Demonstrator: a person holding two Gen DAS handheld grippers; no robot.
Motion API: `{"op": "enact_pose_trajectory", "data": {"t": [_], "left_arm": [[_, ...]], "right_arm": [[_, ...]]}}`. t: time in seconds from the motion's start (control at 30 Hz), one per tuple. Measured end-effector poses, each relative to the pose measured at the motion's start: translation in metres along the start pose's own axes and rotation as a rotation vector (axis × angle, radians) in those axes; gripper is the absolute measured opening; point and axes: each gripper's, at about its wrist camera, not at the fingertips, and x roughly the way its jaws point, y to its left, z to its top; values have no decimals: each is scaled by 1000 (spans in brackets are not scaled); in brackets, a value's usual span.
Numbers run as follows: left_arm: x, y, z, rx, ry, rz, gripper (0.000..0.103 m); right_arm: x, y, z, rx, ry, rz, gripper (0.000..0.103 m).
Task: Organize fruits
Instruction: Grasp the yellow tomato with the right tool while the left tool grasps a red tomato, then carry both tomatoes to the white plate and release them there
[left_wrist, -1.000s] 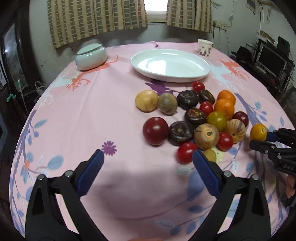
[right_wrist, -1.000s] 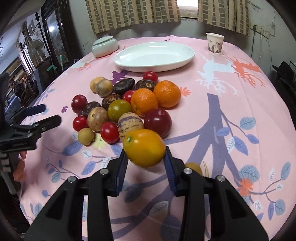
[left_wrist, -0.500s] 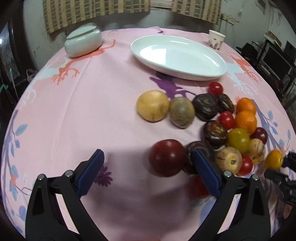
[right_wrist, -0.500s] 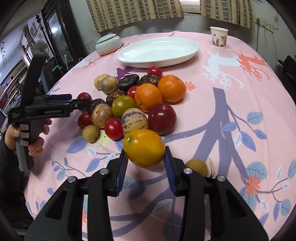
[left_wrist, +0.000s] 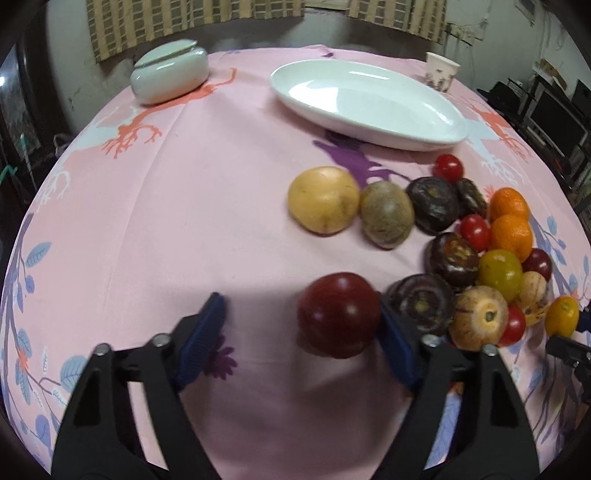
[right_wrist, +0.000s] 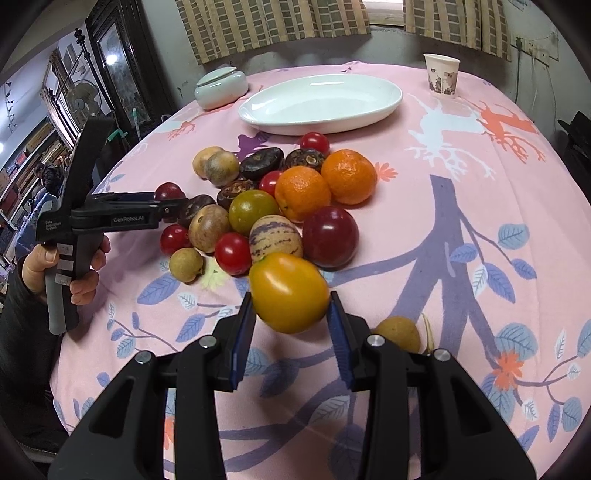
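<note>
Two grippers work: the right gripper (right_wrist: 291, 325) holds a yellow tomato (right_wrist: 289, 291) above the cloth, the left gripper (left_wrist: 301, 332) is open around a dark red plum (left_wrist: 338, 314). Closing off-centre could roll the plum into the neighbouring fruits.

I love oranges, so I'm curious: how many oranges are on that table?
2. The near orange lies just behind the big dark red plum; the far orange touches it on its right. None seems to be hidden.
</note>
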Motion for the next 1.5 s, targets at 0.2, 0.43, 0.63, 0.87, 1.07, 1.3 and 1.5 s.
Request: {"op": "enact_pose_trajectory", "data": {"t": [0.2, 0.43, 0.63, 0.87, 1.07, 1.3, 1.5], "left_arm": [[-4, -19, -3, 76, -33, 48, 38], [-5, -17, -4, 56, -28, 38, 38], [-4, -15, -3, 47, -26, 27, 38], [-1, -12, 0, 28, -31, 2, 39], [-7, -15, -2, 32, -46, -3, 38], [-44, -19, -2, 60, -109, -6, 38], [-70, -18, 11, 71, -148, -11, 38]], "right_arm": [[-1, 1, 0, -5, -6, -5, 39], [12, 1, 0, -7, 19, -23, 39], [21, 2, 3, -29, 6, -70, 42], [24, 3, 4, -38, -1, -93, 43], [8, 3, 5, -25, -51, -58, 42], [-7, 7, 7, -21, -82, -24, 42], [-19, 16, 22, -43, -69, -21, 42]]}}
